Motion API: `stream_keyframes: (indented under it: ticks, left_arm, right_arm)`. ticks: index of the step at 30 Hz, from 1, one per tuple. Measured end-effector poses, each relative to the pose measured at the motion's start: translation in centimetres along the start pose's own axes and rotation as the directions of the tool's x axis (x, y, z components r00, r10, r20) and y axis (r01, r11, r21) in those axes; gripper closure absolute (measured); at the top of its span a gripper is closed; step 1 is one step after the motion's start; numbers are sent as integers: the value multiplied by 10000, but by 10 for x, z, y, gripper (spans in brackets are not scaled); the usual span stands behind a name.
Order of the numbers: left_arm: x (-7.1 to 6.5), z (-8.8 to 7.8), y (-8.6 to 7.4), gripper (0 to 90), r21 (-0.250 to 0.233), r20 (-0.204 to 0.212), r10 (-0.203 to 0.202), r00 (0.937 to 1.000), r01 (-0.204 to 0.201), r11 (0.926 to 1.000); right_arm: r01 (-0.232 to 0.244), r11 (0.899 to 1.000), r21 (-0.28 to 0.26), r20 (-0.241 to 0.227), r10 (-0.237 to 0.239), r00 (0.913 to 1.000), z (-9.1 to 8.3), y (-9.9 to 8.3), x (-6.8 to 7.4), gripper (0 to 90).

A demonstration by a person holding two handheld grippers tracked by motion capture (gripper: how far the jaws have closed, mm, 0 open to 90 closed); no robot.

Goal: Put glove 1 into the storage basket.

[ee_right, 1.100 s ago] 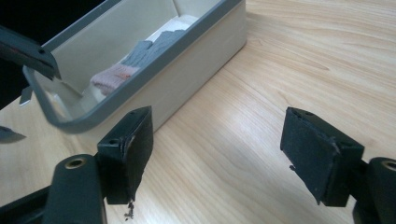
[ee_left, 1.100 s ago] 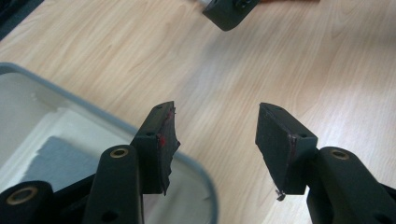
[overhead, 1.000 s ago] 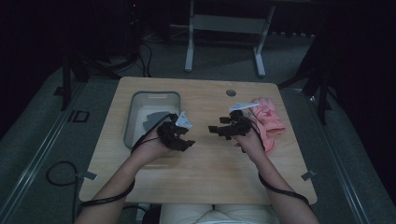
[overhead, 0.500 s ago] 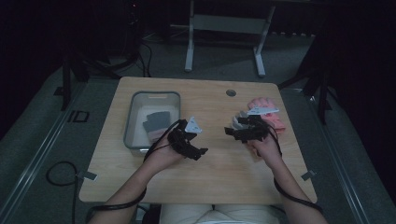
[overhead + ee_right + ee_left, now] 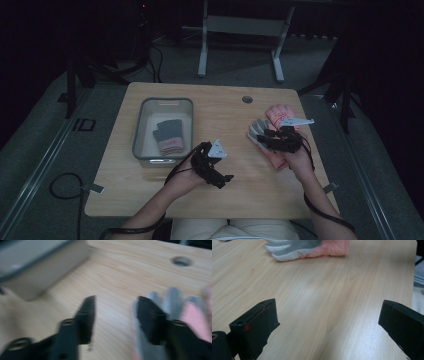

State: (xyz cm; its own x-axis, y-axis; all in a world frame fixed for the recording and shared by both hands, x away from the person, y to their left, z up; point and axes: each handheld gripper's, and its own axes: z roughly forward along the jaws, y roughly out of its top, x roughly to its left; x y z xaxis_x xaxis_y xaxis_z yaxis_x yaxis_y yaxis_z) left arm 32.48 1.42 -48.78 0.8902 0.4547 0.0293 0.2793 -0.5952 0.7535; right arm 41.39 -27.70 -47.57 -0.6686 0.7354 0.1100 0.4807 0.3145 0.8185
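Observation:
A grey and pink glove point(image 5: 168, 136) lies inside the grey bin point(image 5: 141, 125) on the left of the table. More gloves, grey point(image 5: 256, 129) and pink point(image 5: 276, 114), lie in a pile at the right. My right gripper point(image 5: 262, 139) hovers over that pile. Its jaws point(image 5: 115, 317) have just been closing and stand half open, with bare wood in the gap and a grey glove point(image 5: 172, 300) beside and under one jaw. My left gripper point(image 5: 220, 165) is near the table's front. Its jaws point(image 5: 327, 322) have just been opening and stand wide, nothing between them.
A round cable hole point(image 5: 247, 99) sits at the table's point(image 5: 215, 115) back edge. In the left gripper view a grey and pink glove point(image 5: 307, 248) lies ahead on the wood. The bin's wall point(image 5: 37, 265) is far left of the right gripper.
The left gripper has drawn back from the bin toward the table's front and opened. The right gripper has slid right onto the glove pile and its jaws have narrowed.

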Motion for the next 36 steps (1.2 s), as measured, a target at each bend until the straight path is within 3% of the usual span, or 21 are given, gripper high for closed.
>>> stream_keyframes:
  ticks: [2,6,7,11,12,15,19,22,23,24,27,30,33,36]
  left_arm:
    - [-2,3,-2,18,22,102,62,9999,-63,10000]
    - [-11,17,-17,18,-31,525,101,9986,-99,9999]
    - [-13,20,-20,19,38,457,124,9989,-126,9999]
    - [-19,30,-32,19,59,344,255,9991,-257,9997]
    - [-20,31,-34,19,13,375,283,9989,-284,9996]
    - [-22,32,-40,19,-303,493,114,9987,-99,9995]
    - [-23,33,-48,18,-499,275,126,9995,-112,9987]
    - [-22,31,-49,18,-591,36,119,9999,-116,9982]
    - [-22,31,-50,18,-653,8,78,10000,-77,9978]
    - [-23,31,-50,18,-694,-44,15,10000,-18,9976]
    - [-23,31,-51,18,-781,-19,-119,9999,117,9969]
    - [-26,33,-51,18,-728,216,-30,9998,45,9973]
    - [-28,35,-52,18,-841,285,50,9996,-26,9965]
    - [-28,35,-54,18,-833,127,134,9998,-123,9965]
  right_arm:
    - [40,9999,112,169,-42,9998,-1,0,-4,552]
    - [-206,9989,432,448,187,9988,0,2,-24,587]
    - [-302,9980,558,372,282,9989,2,4,-29,594]
    - [89,9933,1156,469,-144,9988,12,6,-41,627]
    - [435,9893,1392,548,-516,9972,16,6,-43,641]
    - [893,9751,2029,548,-1024,9932,25,3,-46,650]
    - [1416,9532,2671,485,-1600,9859,34,-3,-49,648]
    - [1972,9246,3259,556,-2270,9723,42,-9,-48,649]
    - [2222,9099,3504,490,-2548,9658,47,-11,-47,649]
    - [2341,9034,3593,491,-2688,9619,48,-12,-46,650]
    - [2365,8969,3737,468,-2729,9609,51,-11,-46,658]
    - [2129,8821,4203,361,-2507,9674,57,-8,-46,734]
    - [1945,8799,4335,520,-2399,9694,60,-9,-44,791]
    - [1631,8985,4075,874,-2161,9725,59,-11,-41,847]
